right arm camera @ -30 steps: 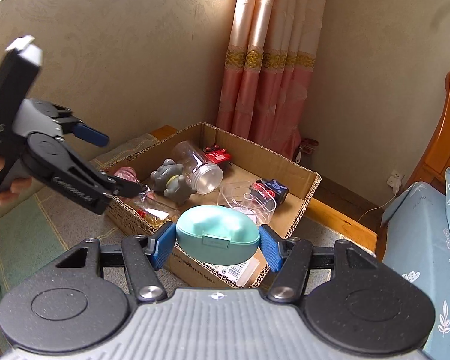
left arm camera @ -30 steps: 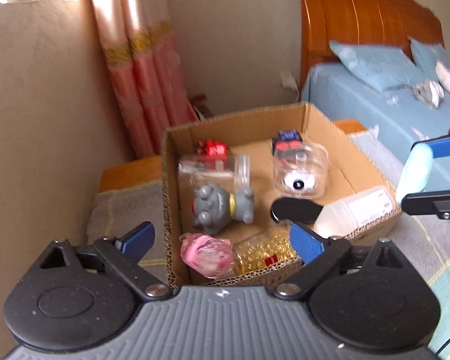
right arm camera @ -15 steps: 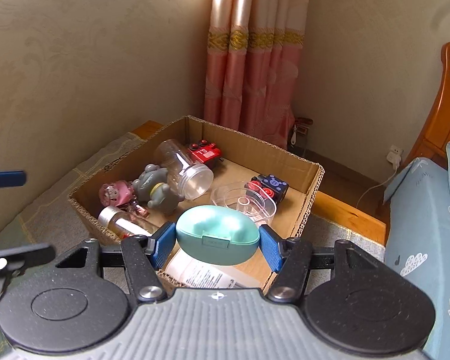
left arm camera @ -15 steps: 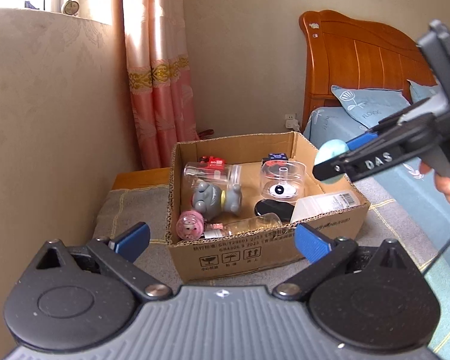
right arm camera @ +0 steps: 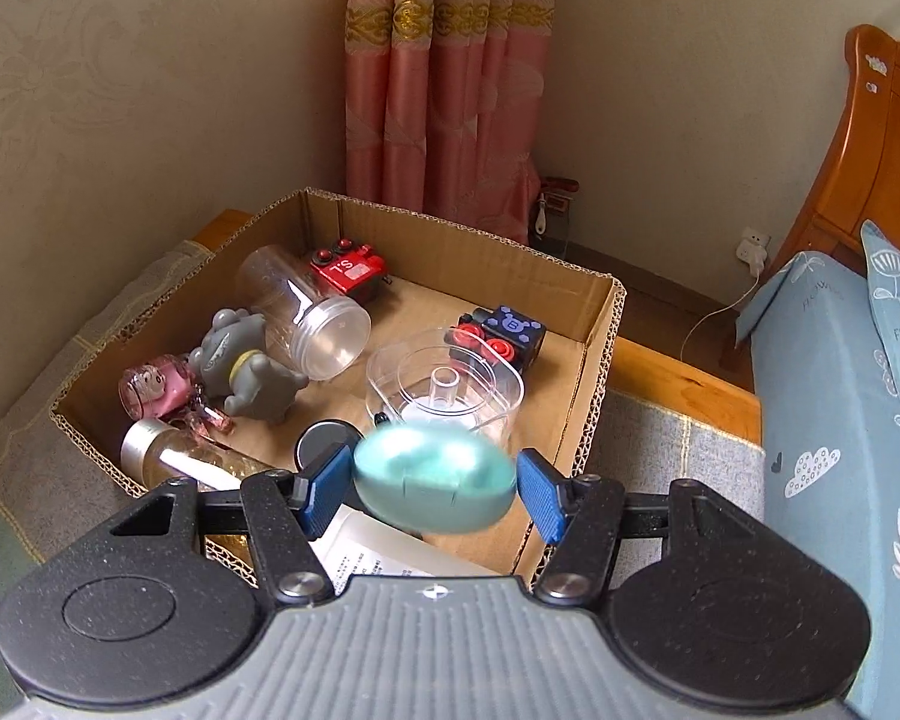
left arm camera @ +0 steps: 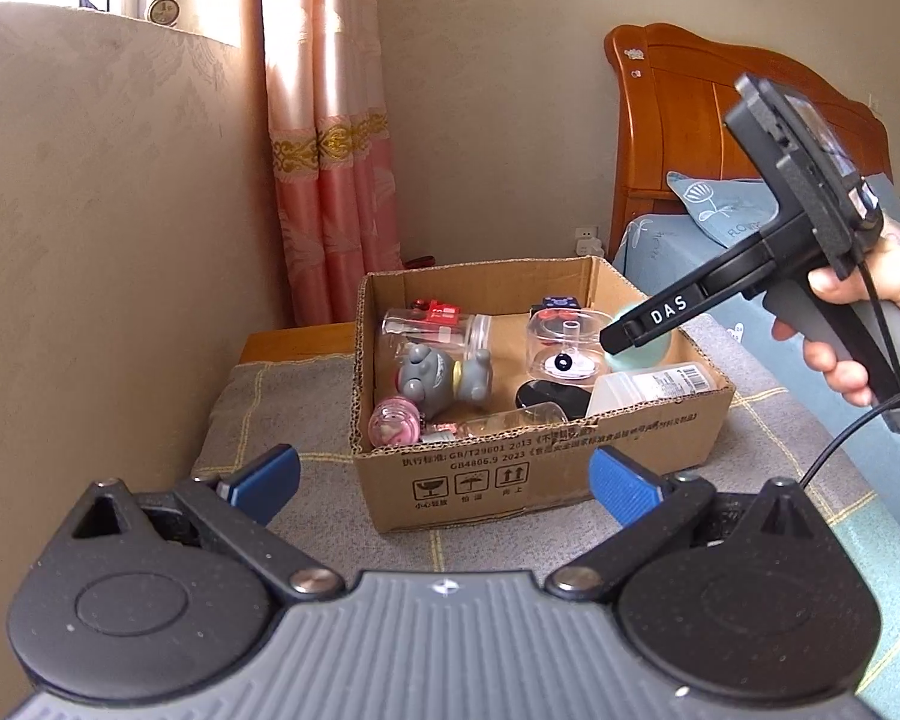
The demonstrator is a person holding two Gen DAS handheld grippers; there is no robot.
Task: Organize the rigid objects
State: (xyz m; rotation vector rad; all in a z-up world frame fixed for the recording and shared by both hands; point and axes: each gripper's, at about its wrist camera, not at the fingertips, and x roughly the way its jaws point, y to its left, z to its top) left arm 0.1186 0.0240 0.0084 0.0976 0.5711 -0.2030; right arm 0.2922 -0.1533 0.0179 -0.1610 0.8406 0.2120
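Observation:
An open cardboard box (left arm camera: 546, 468) (right arm camera: 462, 228) stands on a grey mat. Inside lie a grey toy (right arm camera: 240, 366), a clear jar (right arm camera: 306, 318), a red toy engine (right arm camera: 348, 270), a blue toy engine (right arm camera: 504, 330), a clear round container (right arm camera: 444, 390), a pink toy (right arm camera: 150, 390) and a white labelled bottle (left arm camera: 654, 384). My right gripper (right arm camera: 432, 492) (left arm camera: 630, 342) hangs over the box's near right corner with its jaws opening. A teal egg-shaped case (right arm camera: 435, 480) (left arm camera: 645, 357) sits blurred and tilted between the pads, coming loose. My left gripper (left arm camera: 444, 480) stands wide open with nothing in it, in front of the box.
A beige wall (left arm camera: 120, 240) closes the left side and pink curtains (left arm camera: 330, 180) hang behind the box. A bed with a blue sheet (right arm camera: 840, 420) and a wooden headboard (left arm camera: 690, 150) lies to the right. A person's hand (left arm camera: 858, 324) holds the right gripper's handle.
My left gripper has backed away from the box and opened a little wider. My right gripper has come down over the box, and its pads have parted from the teal case, now blurred.

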